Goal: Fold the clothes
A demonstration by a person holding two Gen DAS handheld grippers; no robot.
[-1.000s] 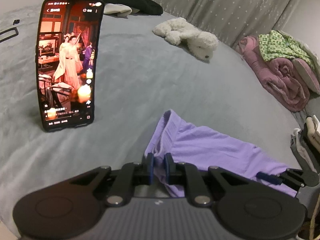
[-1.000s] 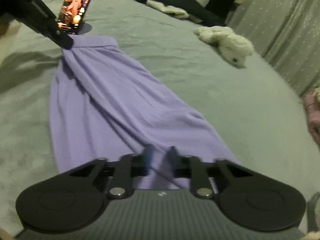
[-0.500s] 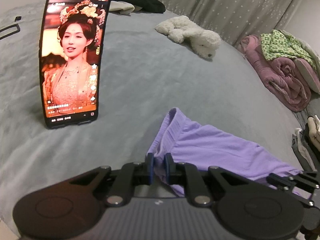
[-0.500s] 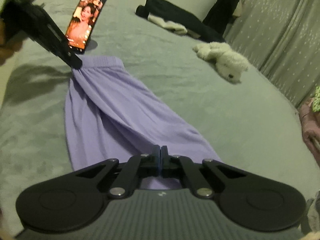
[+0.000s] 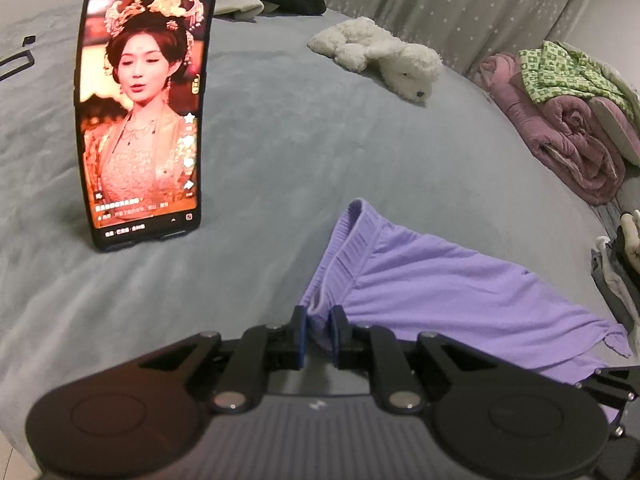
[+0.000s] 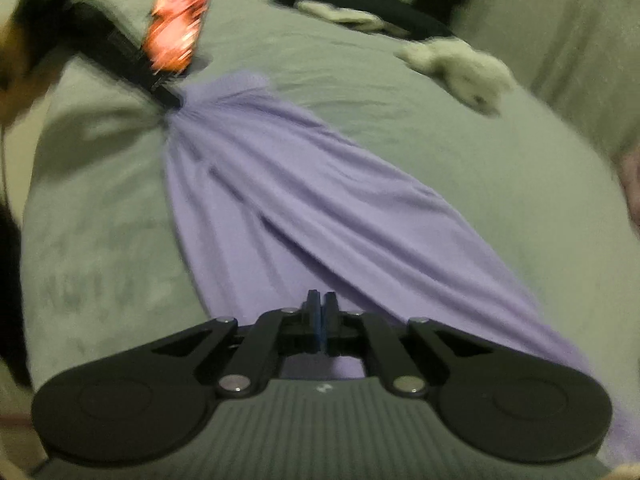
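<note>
Purple cloth sits bunched between the blue pads of our left claw [image 5: 319, 334], which grasps the ribbed waistband of the purple garment [image 5: 432, 280] and tilts down at the grey bed [image 5: 280, 152]. Our right claw [image 6: 319, 322], blurred, is parting its jaws at the garment's other end; half a second ago they were clenched, and whether fabric is still pinched we cannot tell. Farther off, at eleven o'clock, stands the phone [image 5: 144, 104], now closer. At one o'clock lies the plush dog [image 5: 380, 56].
</note>
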